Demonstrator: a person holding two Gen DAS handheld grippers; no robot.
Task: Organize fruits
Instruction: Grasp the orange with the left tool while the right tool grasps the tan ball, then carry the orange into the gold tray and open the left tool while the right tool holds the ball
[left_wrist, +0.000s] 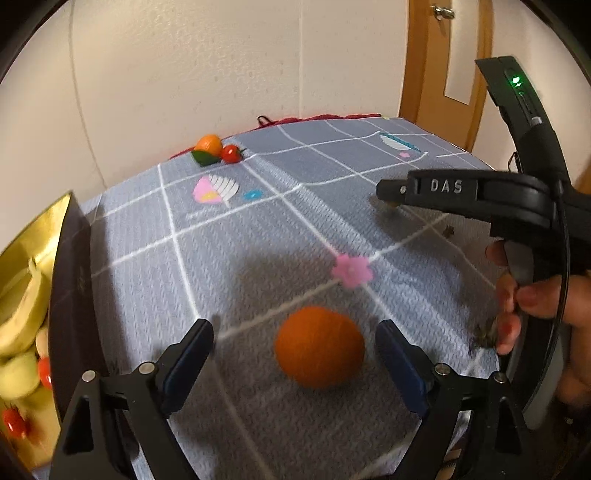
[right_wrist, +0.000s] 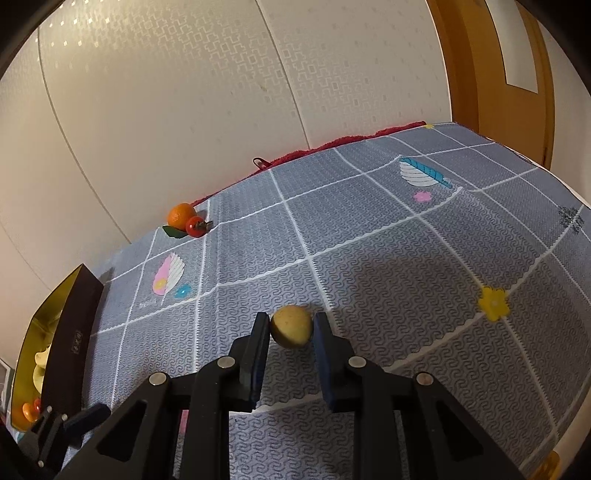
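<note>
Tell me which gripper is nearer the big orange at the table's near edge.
Left. The left gripper stands open with its fingers either side of the orange. The right gripper is apart from it, shut on a small yellow fruit.

The right gripper (left_wrist: 391, 199) bears raised letters "DAS".

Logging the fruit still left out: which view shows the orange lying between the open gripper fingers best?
The left wrist view: the orange sits large on the tablecloth between the open left gripper, though slightly blurred. The right wrist view does not show it, only a different orange by the wall.
</note>
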